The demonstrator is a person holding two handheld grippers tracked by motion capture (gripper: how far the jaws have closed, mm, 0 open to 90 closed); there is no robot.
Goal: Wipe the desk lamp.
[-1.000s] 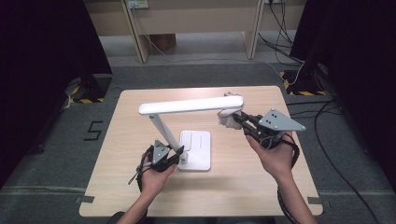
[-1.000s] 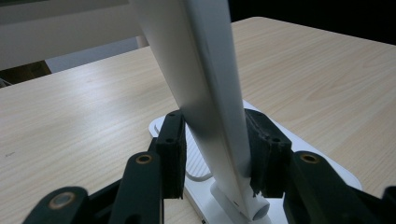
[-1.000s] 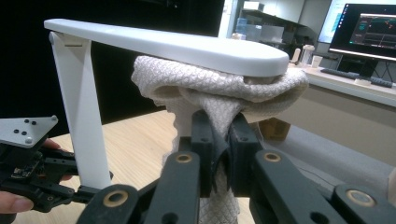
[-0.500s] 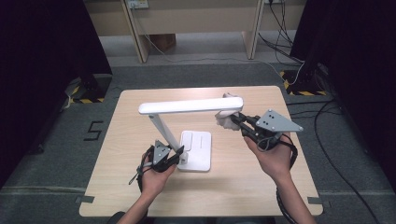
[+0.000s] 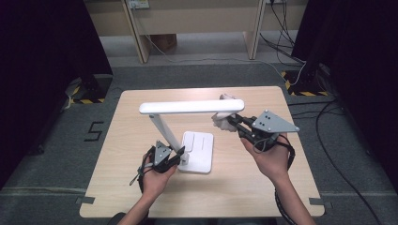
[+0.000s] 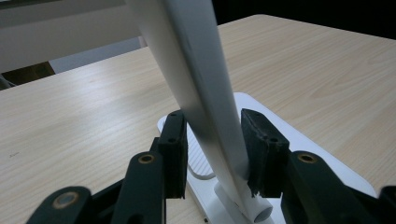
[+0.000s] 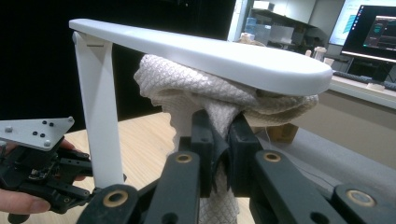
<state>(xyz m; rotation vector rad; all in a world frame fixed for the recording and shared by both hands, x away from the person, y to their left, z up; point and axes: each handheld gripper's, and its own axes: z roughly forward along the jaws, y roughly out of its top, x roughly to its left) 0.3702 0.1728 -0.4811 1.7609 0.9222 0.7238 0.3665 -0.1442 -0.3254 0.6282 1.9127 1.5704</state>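
A white desk lamp stands mid-table on a flat base, its long head level. My left gripper is shut on the lamp's slanted arm just above the base. My right gripper is shut on a crumpled white cloth pressed up against the underside of the lamp head near its right end. The cloth bulges out from under the head in the high view. In the right gripper view the left gripper shows at lower left beside the arm.
The wooden table stands on grey floor. Desk legs and cables lie beyond its far edge. Dark curtains flank both sides.
My right gripper and the cloth have slid slightly left along the underside of the lamp head. The left gripper has stayed put on the lamp arm.
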